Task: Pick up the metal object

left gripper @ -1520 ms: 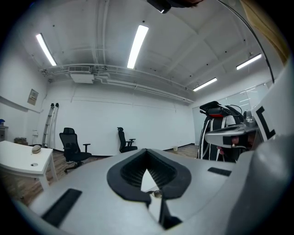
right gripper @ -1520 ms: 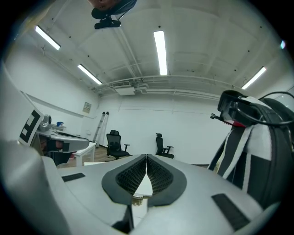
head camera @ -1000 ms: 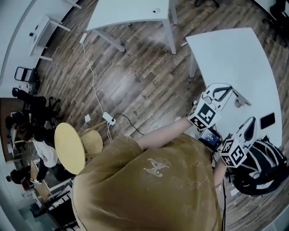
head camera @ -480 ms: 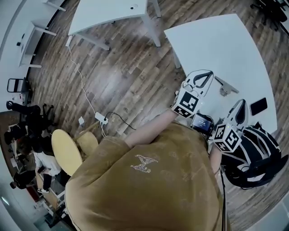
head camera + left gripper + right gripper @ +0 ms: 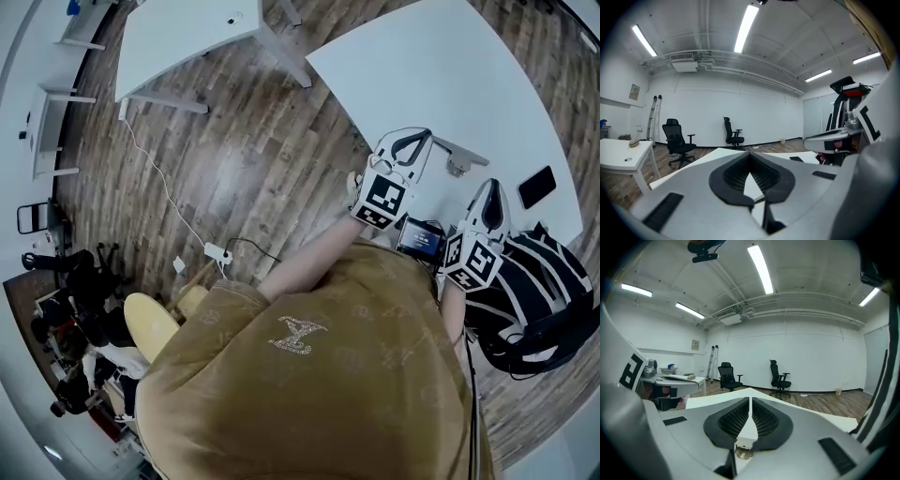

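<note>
While both grippers hang over the near edge of the white tabletop (image 5: 450,75), the left gripper (image 5: 424,137) has its fingers (image 5: 726,176) closed, tips meeting with only a narrow teardrop gap behind them and nothing clamped there. The right gripper (image 5: 493,185) is the same, its ribbed black fingers (image 5: 771,420) pressed together at the tips and empty. A small brassy piece (image 5: 743,452) shows low in that gap, but what it belongs to is unclear. The metal object (image 5: 457,161), a thin bar with a small bracket, lies on the tabletop between the two grippers, just beside the left tips and a little apart from the right ones. A black phone (image 5: 536,187) lies further right on the same surface. A striped black bag (image 5: 534,300) sits by the person's right side. The floor (image 5: 253,159) is wood plank, with a second white table (image 5: 187,33) beyond. Two black office chairs (image 5: 728,376) stand by a white wall under strip lights (image 5: 761,266).
</note>
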Available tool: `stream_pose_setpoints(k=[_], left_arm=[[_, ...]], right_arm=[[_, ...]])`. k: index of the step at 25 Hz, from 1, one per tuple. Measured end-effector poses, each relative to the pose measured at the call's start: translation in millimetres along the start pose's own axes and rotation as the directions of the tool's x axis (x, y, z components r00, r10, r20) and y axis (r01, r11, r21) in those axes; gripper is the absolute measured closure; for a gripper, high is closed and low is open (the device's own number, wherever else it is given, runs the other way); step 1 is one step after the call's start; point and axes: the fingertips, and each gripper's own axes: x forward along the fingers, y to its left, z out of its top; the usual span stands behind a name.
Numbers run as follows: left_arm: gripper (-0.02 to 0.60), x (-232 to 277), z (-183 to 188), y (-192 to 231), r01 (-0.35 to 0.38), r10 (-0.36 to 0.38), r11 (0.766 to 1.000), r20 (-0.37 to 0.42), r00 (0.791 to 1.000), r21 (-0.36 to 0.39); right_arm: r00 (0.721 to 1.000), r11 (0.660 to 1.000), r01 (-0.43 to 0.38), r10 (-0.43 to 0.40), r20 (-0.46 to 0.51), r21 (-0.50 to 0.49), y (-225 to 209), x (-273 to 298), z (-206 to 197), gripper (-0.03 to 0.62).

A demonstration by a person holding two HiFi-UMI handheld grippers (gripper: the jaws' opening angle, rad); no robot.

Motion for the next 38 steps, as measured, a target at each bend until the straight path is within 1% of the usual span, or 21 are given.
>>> stream_pose_setpoints(k=[2,5,9,10,13,16,18,20,21,22,23,26,28,32,38], left_arm=[[0.584,5.8,-4.1,3.5,0.012,-0.012,1.000,-0.013,1.000,-0.004],[0.584,15.4,-13.5,4.7,0.019,-0.019,1.000,-0.031,0.999,-0.002],[0.584,26.0,-32.6,3.9,0.018,-0.017,1.000,-0.064,0.998,0.001],[0.584,28.9,-37.1,3.5,0.020,-0.020,1.000,-0.072,0.997,0.002],[0.584,35.9,-49.5,1.8,0.028,-0.028,1.000,-0.097,0.995,0.002],[0.584,41.1,-62.1,-2.4,0.042,-0.041,0.999,-0.122,0.992,0.002],[0.584,44.4,-71.2,-5.9,0.052,-0.051,0.999,-0.140,0.989,0.003],[0.584,46.9,-79.4,-8.8,0.061,-0.059,0.998,-0.156,0.986,0.004],[0.584,47.6,-83.0,-9.6,0.064,-0.062,0.998,-0.163,0.985,0.003],[0.584,48.0,-86.2,-10.0,0.066,-0.064,0.998,-0.169,0.983,0.002],[0.584,48.4,-89.3,-10.3,0.068,-0.067,0.998,-0.176,0.982,0.000],[0.584,50.1,-99.7,-11.1,0.077,-0.075,0.997,-0.198,0.977,-0.001],[0.584,51.0,-106.9,-11.9,0.082,-0.080,0.997,-0.215,0.973,0.000],[0.584,51.0,-116.6,-14.3,0.089,-0.087,0.996,-0.238,0.967,-0.004],[0.584,53.5,-125.0,-16.1,0.096,-0.093,0.995,-0.256,0.962,-0.004]], right_arm=[[1.000,1.000,0.003,-0.002,-0.026,0.010,0.8,6.8,-4.5,0.585],[0.998,0.997,-0.004,0.009,-0.063,0.082,-3.6,16.3,-17.9,0.583],[0.993,0.991,-0.016,0.032,-0.116,0.136,-5.5,26.5,-38.6,0.583],[0.990,0.987,-0.014,0.036,-0.135,0.163,-6.5,29.3,-44.6,0.583],[0.980,0.962,0.011,0.044,-0.195,0.273,-11.0,35.2,-65.2,0.583],[0.969,0.935,0.035,0.056,-0.242,0.354,-14.7,37.2,-84.2,0.583],[0.962,0.911,0.048,0.068,-0.264,0.410,-16.3,38.9,-95.3,0.582],[0.956,0.878,0.060,0.086,-0.281,0.474,-16.6,41.6,-105.1,0.582],[0.953,0.855,0.066,0.098,-0.286,0.514,-16.0,43.4,-110.1,0.582],[0.950,0.823,0.074,0.113,-0.291,0.563,-14.9,45.1,-115.5,0.582],[0.948,0.781,0.085,0.129,-0.293,0.619,-13.9,46.6,-121.2,0.580],[0.944,0.630,0.126,0.161,-0.287,0.767,-12.8,49.9,-137.2,0.576],[0.945,0.543,0.142,0.176,-0.277,0.828,-12.3,51.6,-144.5,0.563],[0.946,0.406,0.149,0.205,-0.249,0.902,-10.2,54.3,-152.7,0.535],[0.951,0.207,0.157,0.233,-0.205,0.966,-6.7,63.5,-162.2,0.525]])
